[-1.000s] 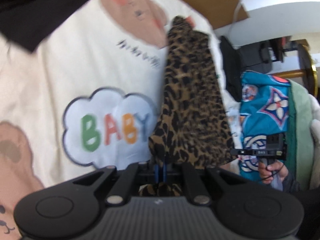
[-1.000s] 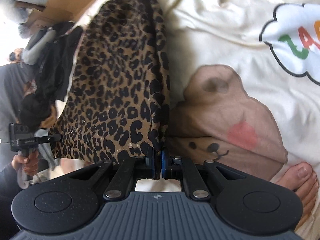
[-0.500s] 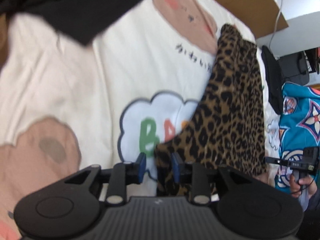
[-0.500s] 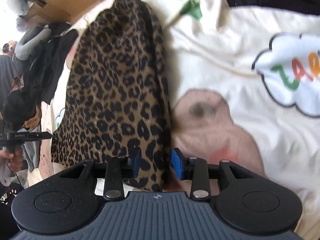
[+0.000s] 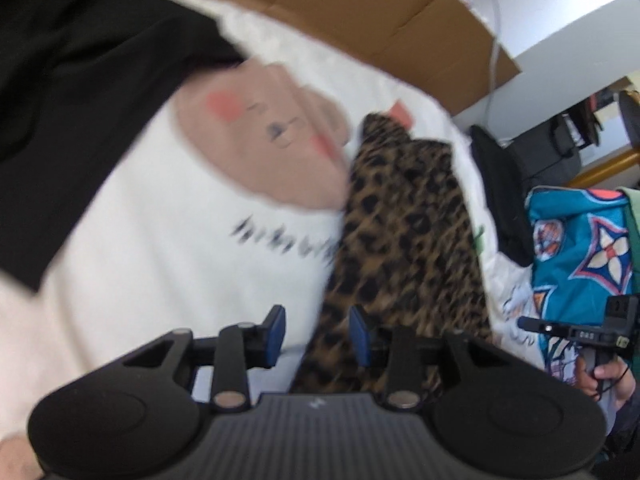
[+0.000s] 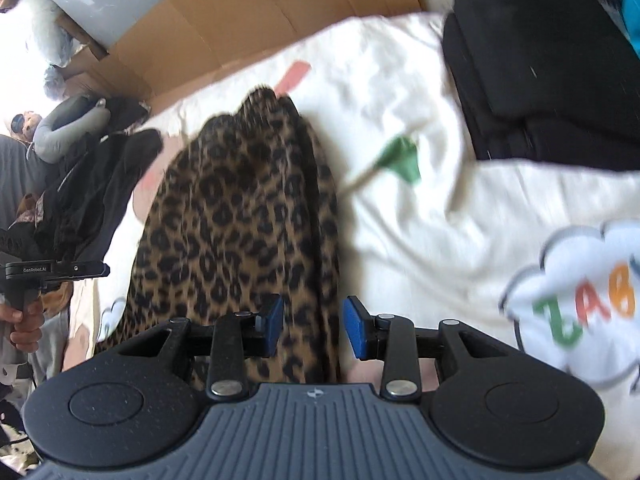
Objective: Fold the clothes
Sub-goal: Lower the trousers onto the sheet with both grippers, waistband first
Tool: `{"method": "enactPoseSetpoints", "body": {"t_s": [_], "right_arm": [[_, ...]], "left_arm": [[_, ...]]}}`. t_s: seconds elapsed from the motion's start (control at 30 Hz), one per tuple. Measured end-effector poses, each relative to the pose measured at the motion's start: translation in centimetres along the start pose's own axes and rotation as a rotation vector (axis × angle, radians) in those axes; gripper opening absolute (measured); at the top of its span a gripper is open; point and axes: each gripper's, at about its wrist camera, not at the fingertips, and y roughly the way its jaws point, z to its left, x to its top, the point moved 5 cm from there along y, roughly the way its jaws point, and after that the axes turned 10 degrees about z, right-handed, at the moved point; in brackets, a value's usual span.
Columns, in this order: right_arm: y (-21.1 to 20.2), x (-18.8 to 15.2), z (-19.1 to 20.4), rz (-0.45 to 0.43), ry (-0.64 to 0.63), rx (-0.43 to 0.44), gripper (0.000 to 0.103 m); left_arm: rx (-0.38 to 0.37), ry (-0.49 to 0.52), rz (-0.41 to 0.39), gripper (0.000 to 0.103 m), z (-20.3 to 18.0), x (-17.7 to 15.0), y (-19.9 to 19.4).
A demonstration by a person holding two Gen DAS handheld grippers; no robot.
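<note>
A leopard-print garment (image 5: 400,232) lies as a long folded strip on the white printed bedsheet (image 5: 180,260). My left gripper (image 5: 318,334) hovers over the strip's near left edge. Its jaws are opening, and the blue pads (image 5: 276,330) touch nothing; only sheet and the cloth's edge show beneath the gap. In the right wrist view the same garment (image 6: 240,216) runs away from me. My right gripper (image 6: 313,328) stands open above its near right edge, with the cloth lying loose under the gap.
A black garment (image 5: 80,100) covers the sheet's far left, and a folded black stack (image 6: 540,80) sits at the far right. Flattened cardboard (image 6: 260,12) lines the back. A dark clothes pile (image 6: 92,192) and a teal patterned cloth (image 5: 580,248) lie beside the leopard strip.
Both grippers were shut on the leopard garment's near corners a second ago. They have let go and stand open, and both have swung so that more of the far bed shows.
</note>
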Motion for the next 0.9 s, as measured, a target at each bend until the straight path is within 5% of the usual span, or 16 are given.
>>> {"method": "enactPoseSetpoints", "body": {"t_s": [0.27, 0.37, 0.6, 0.63, 0.7, 0.9], "right_arm": [[1.6, 4.1, 1.5, -0.057, -0.061, -0.013, 0.038], [2.9, 5.3, 2.2, -0.059, -0.087, -0.012, 0.038], [7.2, 6.5, 2.7, -0.002, -0.128, -0.045, 0.037], [7.9, 6.6, 2.7, 0.011, -0.131, -0.051, 0.034], [9.0, 6.8, 2.5, 0.035, -0.134, -0.06, 0.006], [8.0, 7.3, 1.5, 0.023, -0.106, -0.073, 0.0]], "left_arm": [[-0.002, 0.128, -0.055, 0.027, -4.2, 3.5, 2.7], [0.008, 0.166, -0.073, 0.012, -5.3, 4.4, 3.8], [0.042, 0.254, -0.071, 0.01, -7.1, 5.9, 6.3], [0.069, 0.261, -0.069, 0.01, -7.0, 6.0, 6.9], [0.108, 0.285, -0.057, 0.01, -7.0, 6.1, 8.1], [0.157, 0.294, -0.037, 0.01, -6.6, 6.2, 10.5]]}}
